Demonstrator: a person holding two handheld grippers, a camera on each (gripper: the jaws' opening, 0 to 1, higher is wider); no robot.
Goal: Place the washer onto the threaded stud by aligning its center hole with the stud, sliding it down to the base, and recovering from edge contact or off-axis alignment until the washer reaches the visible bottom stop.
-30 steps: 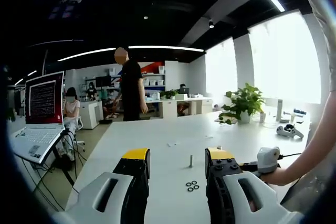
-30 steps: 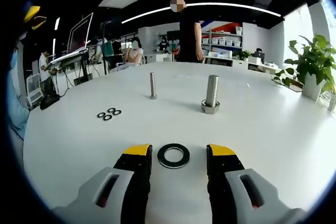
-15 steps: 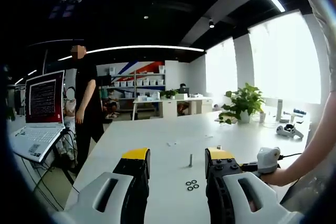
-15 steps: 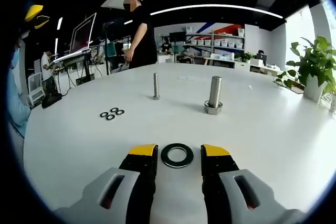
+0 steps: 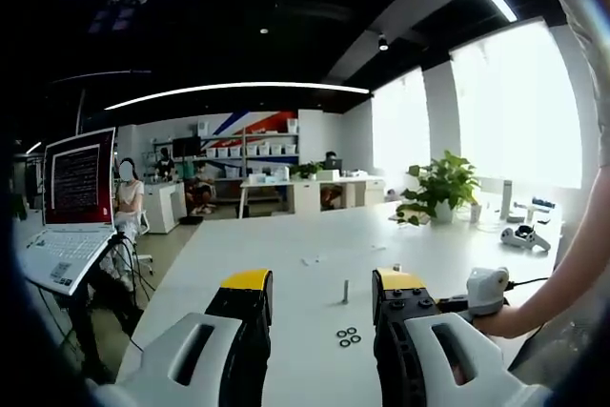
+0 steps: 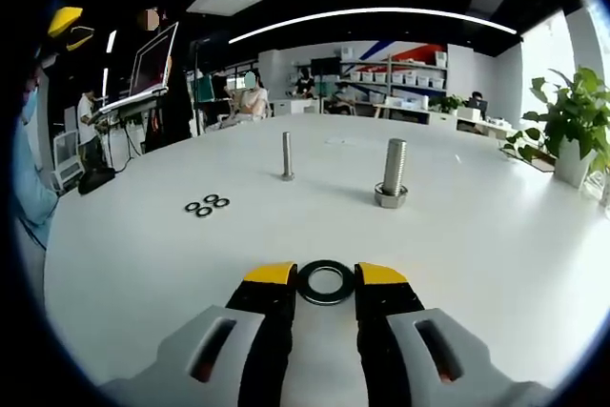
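Washer (image 6: 326, 281) lying flat on the white table (image 6: 496, 226), between the yellow-tipped jaws of the right gripper (image 6: 326, 275), which stand narrow on either side of it; whether the tips actually touch its rim cannot be told. Beyond it stand the large threaded stud (image 6: 392, 173) on its nut base, a thinner bolt (image 6: 287, 156), and three small washers (image 6: 207, 205). The left gripper (image 5: 317, 285) hovers above the table with jaws wide and nothing between them.
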